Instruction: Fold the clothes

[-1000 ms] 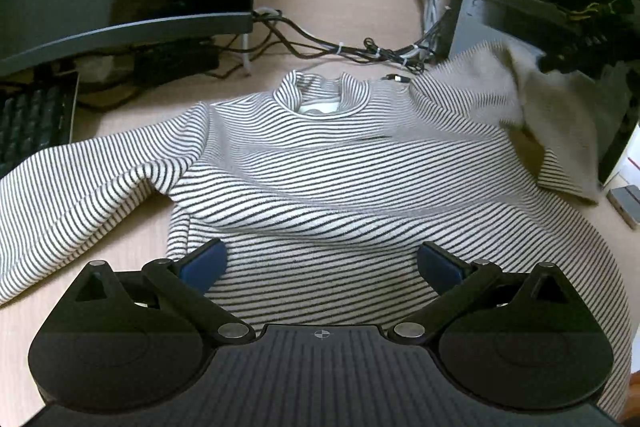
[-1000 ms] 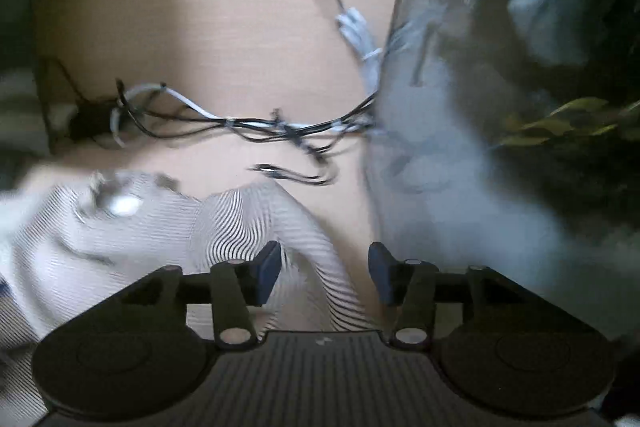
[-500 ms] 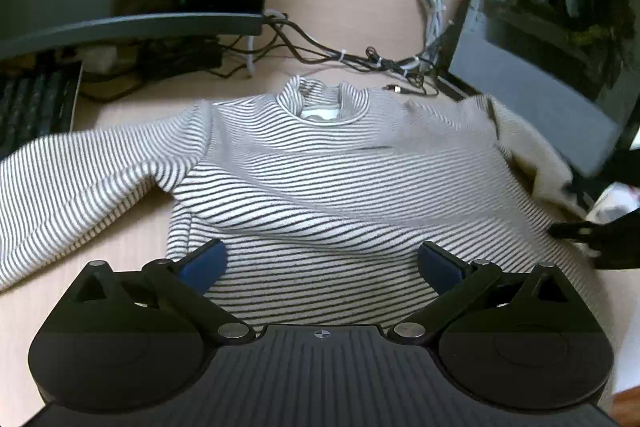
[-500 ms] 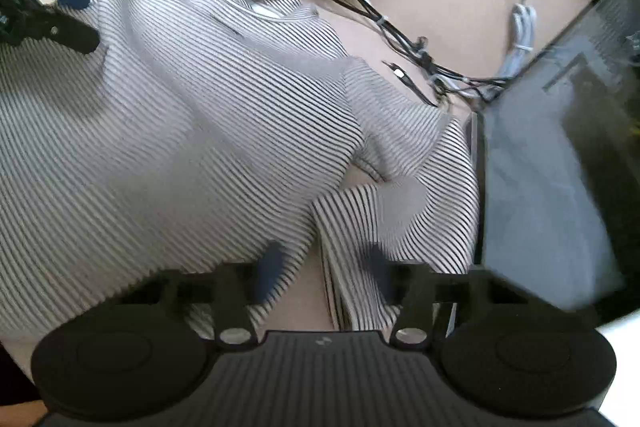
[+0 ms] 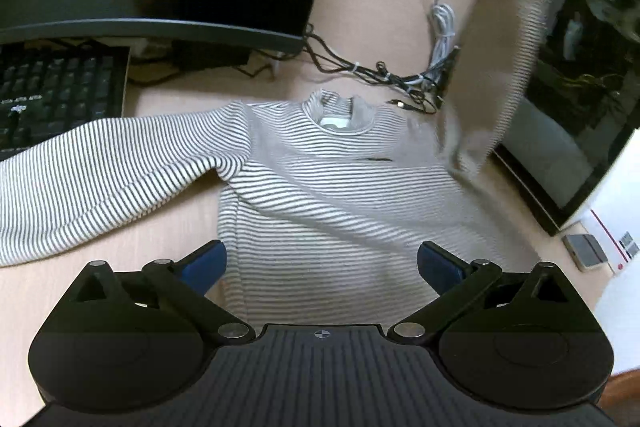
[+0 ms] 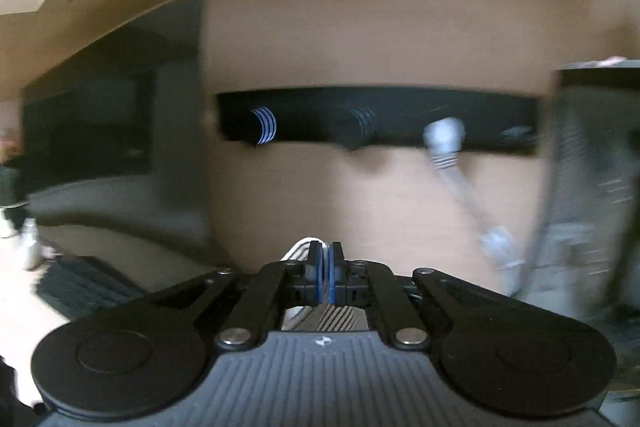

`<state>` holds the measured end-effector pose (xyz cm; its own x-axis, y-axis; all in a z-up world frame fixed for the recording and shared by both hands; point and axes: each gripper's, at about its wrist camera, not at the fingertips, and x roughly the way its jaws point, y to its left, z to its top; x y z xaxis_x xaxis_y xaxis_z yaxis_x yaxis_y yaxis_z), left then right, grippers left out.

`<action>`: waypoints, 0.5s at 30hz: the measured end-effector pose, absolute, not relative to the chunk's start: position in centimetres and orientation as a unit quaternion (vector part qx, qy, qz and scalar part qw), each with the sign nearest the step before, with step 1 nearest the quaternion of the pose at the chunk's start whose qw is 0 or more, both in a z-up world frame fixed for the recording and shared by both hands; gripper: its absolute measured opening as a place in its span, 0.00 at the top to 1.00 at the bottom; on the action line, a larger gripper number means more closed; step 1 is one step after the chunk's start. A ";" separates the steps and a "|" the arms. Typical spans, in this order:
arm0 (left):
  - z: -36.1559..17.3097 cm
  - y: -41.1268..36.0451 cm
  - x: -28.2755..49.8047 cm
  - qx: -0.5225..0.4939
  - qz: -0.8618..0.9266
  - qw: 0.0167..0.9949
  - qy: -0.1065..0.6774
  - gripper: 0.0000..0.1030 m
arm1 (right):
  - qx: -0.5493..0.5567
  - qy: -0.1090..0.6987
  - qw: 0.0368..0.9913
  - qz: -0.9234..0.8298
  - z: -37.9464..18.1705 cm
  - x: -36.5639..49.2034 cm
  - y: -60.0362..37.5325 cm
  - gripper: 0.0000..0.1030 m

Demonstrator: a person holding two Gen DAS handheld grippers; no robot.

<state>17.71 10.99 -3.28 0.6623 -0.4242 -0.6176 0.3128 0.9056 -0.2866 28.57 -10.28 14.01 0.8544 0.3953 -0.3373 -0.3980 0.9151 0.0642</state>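
On the counter (image 5: pixel 160 247) lies one striped sweater (image 5: pixel 332 199); left gripper (image 5: pixel 322 265) fingers spread, right gripper (image 6: pixel 324 269) fingers pinching its raised sleeve (image 5: pixel 508 39).

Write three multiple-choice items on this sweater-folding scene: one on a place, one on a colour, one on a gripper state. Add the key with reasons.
1. Where is the black keyboard relative to the black-and-white striped knit sweater?
A. Beyond its outstretched sleeve, at far left
B. On its collar
C. Under its hem

2. What colour are the left gripper finger pads?
A. Red
B. Blue
C. Yellow

3. What state is the right gripper in?
A. Wide open
B. Out of view
C. Shut on striped fabric

Key: 1 A, the keys show past the sleeve lying on the light wooden desk. 2 B, both pads are blue in the left wrist view. 3 C, its jaws meet with striped cloth pinched between them, and one sleeve hangs lifted.
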 end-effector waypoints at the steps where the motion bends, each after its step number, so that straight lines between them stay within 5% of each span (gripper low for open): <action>1: -3.1 11.1 17.4 -0.075 -0.204 0.909 0.354 0.00 | -0.006 0.181 0.960 0.215 13.3 29.1 -9.0 0.97; 10: -3.1 12.3 16.0 -0.072 -0.186 0.912 0.359 0.00 | -0.022 0.210 0.946 0.245 9.1 31.9 -2.5 0.96; 15: -3.1 14.1 16.1 -0.085 -0.142 0.918 0.361 0.00 | -0.001 0.205 0.949 0.238 8.6 31.6 -2.6 0.77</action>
